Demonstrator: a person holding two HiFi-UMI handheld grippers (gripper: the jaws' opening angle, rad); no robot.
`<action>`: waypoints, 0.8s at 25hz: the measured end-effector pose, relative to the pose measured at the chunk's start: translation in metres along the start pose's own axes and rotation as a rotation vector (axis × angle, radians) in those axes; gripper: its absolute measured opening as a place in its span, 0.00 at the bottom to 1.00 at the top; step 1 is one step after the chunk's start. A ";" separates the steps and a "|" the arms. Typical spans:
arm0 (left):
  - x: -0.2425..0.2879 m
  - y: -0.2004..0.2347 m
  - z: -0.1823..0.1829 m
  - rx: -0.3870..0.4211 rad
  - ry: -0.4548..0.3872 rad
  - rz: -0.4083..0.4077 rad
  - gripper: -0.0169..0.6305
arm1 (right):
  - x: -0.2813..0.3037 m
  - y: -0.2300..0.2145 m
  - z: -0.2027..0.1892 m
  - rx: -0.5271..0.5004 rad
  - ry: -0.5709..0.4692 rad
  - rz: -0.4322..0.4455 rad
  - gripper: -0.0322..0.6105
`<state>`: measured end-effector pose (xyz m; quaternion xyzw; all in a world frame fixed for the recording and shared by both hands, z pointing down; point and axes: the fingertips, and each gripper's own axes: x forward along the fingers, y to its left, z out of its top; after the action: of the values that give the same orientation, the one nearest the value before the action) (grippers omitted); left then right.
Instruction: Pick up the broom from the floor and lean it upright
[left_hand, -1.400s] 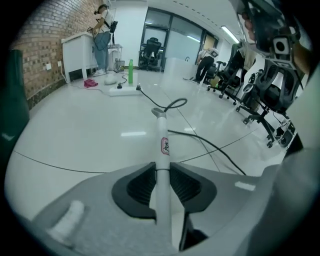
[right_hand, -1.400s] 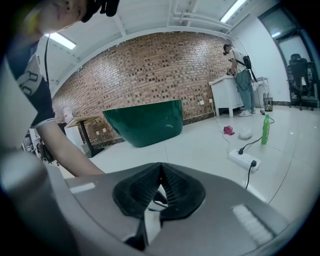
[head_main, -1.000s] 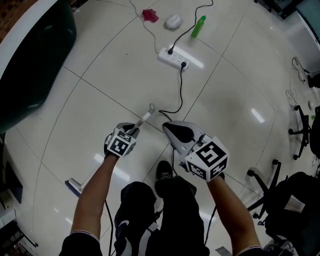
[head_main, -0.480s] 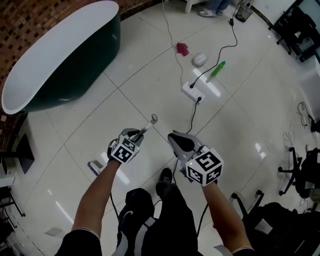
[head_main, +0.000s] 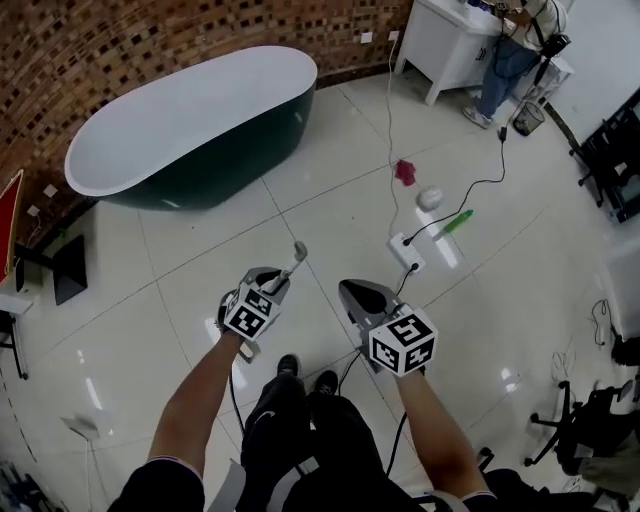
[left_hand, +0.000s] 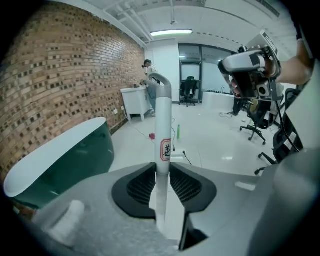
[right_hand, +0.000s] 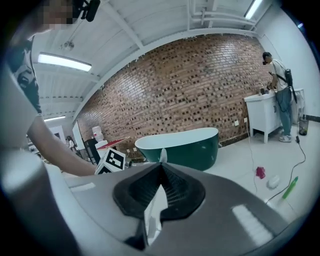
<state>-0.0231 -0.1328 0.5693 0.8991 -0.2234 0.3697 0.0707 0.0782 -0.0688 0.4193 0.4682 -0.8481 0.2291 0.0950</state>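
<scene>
Broom (left_hand: 162, 120) handling is the step in hand: the left gripper (left_hand: 162, 172) pinches the pale handle between its 2 pads, with a stretch of shaft and the hooked end standing out past the jaws. The right gripper (right_hand: 161, 167) carries nothing, its tips pressed together on no object, and it hangs beside the left one above the floor (head_main: 330, 180).

Judging from this, the lift looks largely done and the lean remains. A sound way on would be to let the brush end hang straight below the grip, carry it toward a firm backing such as the brick wall (left_hand: 65, 85) or the rim of the bathtub (head_main: 190, 110), plant the brush end first, then tip the top against the support before letting go. The idle right gripper could steady the shaft lower down. The power strip (head_main: 405, 252) and its cables lie near the path and are worth stepping around.

Only the left gripper view shows the pads touching the shaft and the red-bordered label (left_hand: 165, 149) just above them. The head view alone gives the room's layout, yet the brush end is hidden there below the arm. The right gripper view shows its own closed tips and the wall behind the tub.
</scene>
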 end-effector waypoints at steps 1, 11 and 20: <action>-0.010 0.010 0.003 -0.017 -0.018 0.023 0.17 | 0.007 0.005 0.008 -0.015 0.006 0.018 0.05; -0.091 0.116 0.003 -0.286 -0.136 0.270 0.17 | 0.084 0.036 0.086 -0.060 0.006 0.118 0.05; -0.106 0.181 0.019 -0.442 -0.179 0.382 0.17 | 0.149 0.019 0.140 -0.075 -0.014 0.154 0.05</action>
<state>-0.1601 -0.2625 0.4754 0.8327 -0.4689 0.2380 0.1736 -0.0108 -0.2387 0.3471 0.3994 -0.8902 0.2004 0.0886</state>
